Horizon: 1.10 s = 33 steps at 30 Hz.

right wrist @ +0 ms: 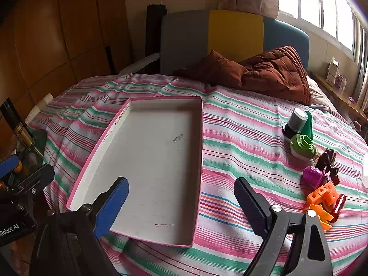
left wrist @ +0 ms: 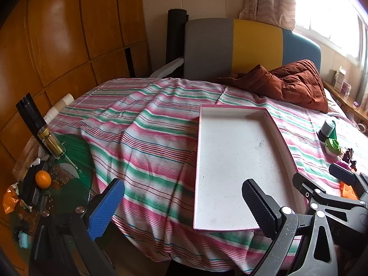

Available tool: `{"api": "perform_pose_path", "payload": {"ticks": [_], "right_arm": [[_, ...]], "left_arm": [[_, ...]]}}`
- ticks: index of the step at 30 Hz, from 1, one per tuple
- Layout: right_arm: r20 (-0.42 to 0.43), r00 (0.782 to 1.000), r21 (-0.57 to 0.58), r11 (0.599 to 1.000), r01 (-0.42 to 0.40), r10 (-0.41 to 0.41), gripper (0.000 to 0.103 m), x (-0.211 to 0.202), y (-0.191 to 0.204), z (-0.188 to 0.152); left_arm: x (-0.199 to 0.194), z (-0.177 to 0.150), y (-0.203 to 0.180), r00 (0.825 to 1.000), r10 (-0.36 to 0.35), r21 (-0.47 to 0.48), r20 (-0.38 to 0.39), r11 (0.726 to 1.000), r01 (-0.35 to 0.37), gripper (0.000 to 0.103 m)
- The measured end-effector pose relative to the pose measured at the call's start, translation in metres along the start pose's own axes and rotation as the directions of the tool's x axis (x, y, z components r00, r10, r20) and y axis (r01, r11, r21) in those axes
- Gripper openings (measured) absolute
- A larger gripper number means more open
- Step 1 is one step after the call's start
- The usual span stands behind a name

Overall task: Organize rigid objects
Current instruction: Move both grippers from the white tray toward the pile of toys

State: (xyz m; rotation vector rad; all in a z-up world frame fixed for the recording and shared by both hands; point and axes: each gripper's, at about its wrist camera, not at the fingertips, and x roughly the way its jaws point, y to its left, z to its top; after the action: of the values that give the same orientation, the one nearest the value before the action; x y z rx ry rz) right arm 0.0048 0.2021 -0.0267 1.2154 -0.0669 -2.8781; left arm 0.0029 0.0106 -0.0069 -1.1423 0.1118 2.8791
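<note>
A shallow white tray with a pink rim (left wrist: 230, 161) (right wrist: 149, 161) lies empty on the striped bedspread. To its right is a cluster of small rigid toys: a grey-capped bottle (right wrist: 296, 120), a green cone (right wrist: 308, 124), a green-and-white piece (right wrist: 301, 148) (left wrist: 333, 147), a dark brown figure (right wrist: 327, 161), a purple piece (right wrist: 312, 176), orange blocks (right wrist: 322, 195) and a red piece (right wrist: 338, 207). My left gripper (left wrist: 181, 204) hangs open over the tray's near left corner. My right gripper (right wrist: 181, 207) is open above the tray's near right edge, left of the toys. Neither holds anything.
A rust-brown quilted jacket (right wrist: 271, 73) is bunched at the head of the bed, against a grey, yellow and blue headboard (right wrist: 234, 34). Left of the bed, a glass side table (left wrist: 76, 151) carries a bottle (left wrist: 49, 141), an orange (left wrist: 43, 179) and clutter. A window ledge (right wrist: 340, 92) runs along the right.
</note>
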Motion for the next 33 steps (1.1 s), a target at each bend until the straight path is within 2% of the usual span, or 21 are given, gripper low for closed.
{"api": "perform_pose_path", "payload": {"ticks": [12, 24, 33], "right_arm": [[0.035, 0.999, -0.020, 0.999, 0.033, -0.033, 0.095, -0.010, -0.008, 0.005], [0.042, 0.998, -0.020, 0.998, 0.055, -0.054, 0.094, -0.013, -0.023, 0.009], [0.042, 0.992, 0.016, 0.993, 0.118, -0.118, 0.094, -0.020, -0.067, 0.013]], "left_arm": [[0.001, -0.003, -0.004, 0.994, -0.104, -0.023, -0.027, 0.994, 0.103, 0.103], [0.003, -0.005, -0.021, 0.994, -0.109, 0.061, -0.025, 0.992, 0.110, 0.103], [0.005, -0.004, -0.037, 0.984, -0.173, 0.091, -0.051, 0.980, 0.177, 0.103]]}}
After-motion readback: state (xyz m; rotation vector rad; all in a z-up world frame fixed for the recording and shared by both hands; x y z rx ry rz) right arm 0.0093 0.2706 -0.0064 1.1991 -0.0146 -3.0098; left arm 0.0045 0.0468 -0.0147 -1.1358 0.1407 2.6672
